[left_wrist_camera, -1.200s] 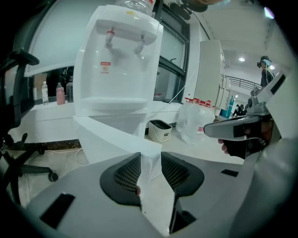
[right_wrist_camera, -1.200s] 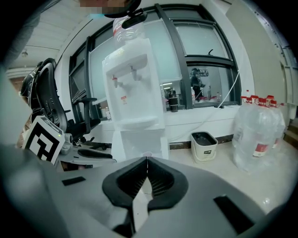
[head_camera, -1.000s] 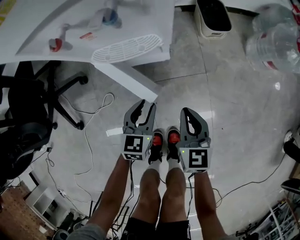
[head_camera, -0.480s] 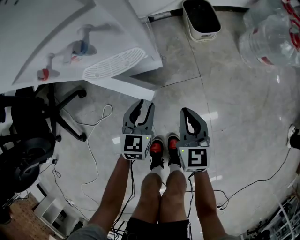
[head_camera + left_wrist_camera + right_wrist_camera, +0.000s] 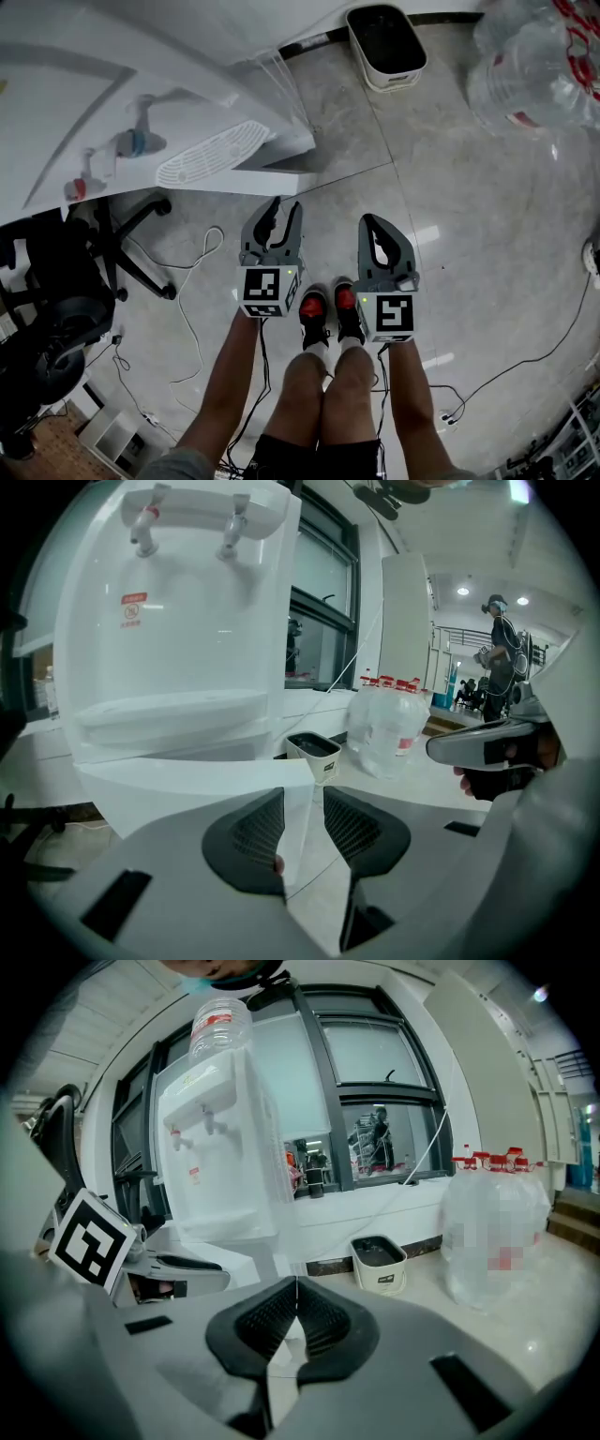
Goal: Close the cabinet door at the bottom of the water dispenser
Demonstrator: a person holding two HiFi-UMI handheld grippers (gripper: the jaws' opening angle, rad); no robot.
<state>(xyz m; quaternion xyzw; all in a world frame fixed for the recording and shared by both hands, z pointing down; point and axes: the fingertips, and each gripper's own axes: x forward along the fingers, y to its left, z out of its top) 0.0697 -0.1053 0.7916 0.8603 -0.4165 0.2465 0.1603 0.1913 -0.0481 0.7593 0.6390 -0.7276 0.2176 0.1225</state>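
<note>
White cabinet door [image 5: 286, 150] stands open under the water dispenser [image 5: 122, 84], far-left of floor. My arms reach down-fwd; L gripper [image 5: 284, 208] fingers apart, just narrowing, nothing between; R gripper [image 5: 371, 221] fingers together.

You face a water dispenser [image 5: 178, 649] of glossy white plastic; floor [image 5: 487, 244] polished, reflective; bottles [image 5: 534, 56] at two o'clock, clear plastic.

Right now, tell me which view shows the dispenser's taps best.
The left gripper view: the taps sit large and sharp, seen from the front. The right gripper view shows them smaller and farther off. The head view looks down on them, blurred.
</note>
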